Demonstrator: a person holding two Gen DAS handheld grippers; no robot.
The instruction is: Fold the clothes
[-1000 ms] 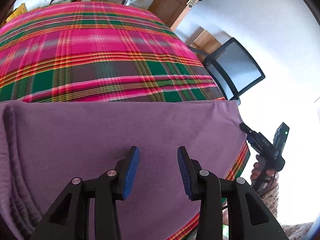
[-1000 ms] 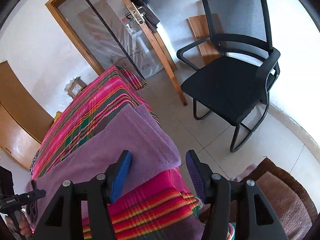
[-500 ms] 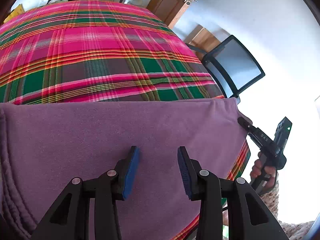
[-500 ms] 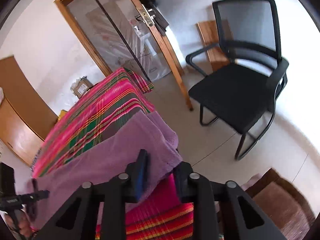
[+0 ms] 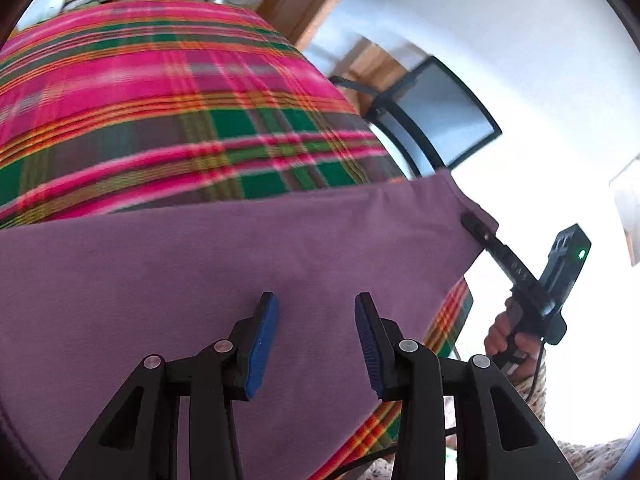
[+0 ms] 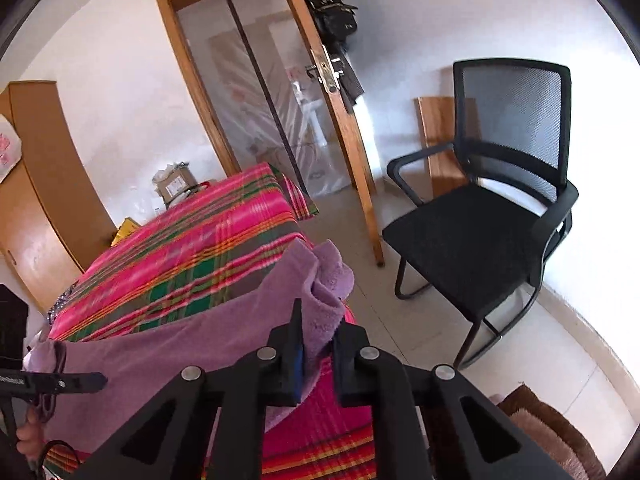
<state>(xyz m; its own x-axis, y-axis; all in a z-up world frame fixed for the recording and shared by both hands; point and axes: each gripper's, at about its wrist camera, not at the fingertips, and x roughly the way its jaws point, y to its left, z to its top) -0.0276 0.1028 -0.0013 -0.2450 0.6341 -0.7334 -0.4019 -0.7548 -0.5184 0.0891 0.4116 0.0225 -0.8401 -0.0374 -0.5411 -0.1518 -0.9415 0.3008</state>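
Purple cloth (image 5: 248,264) fills the lower half of my left wrist view, spread over the plaid pink-and-green bedspread (image 5: 160,92) that takes up the upper left. My left gripper (image 5: 316,340) hangs over the cloth at the bottom centre of that frame, jaws standing apart with nothing between the blue pads; whether the tips touch the fabric I cannot tell. The cloth's far right corner is drawn up to a point at the right of the frame, where my right gripper (image 5: 474,226) pinches it, my hand (image 5: 508,336) on its handle lower down.

In the right wrist view that same corner (image 6: 320,304) sits at the lower centre, rising between the fingers of my right gripper (image 6: 318,354). Its jaws have just been closing and now clamp the fabric. The corner shows several layers folded together, with a paler, fleecy lilac inner face turned outward above the pads and a smoother, darker mauve outer face running off to the lower left. There the cloth stretches as a taut band toward my left gripper (image 6: 94,380), seen at the left edge.

Bedspread (image 6: 200,256) lies behind the cloth in the middle left. A black mesh chair (image 6: 492,216) stands on the tiled floor at the right, and a wooden-framed door (image 6: 260,100) occupies the upper centre.
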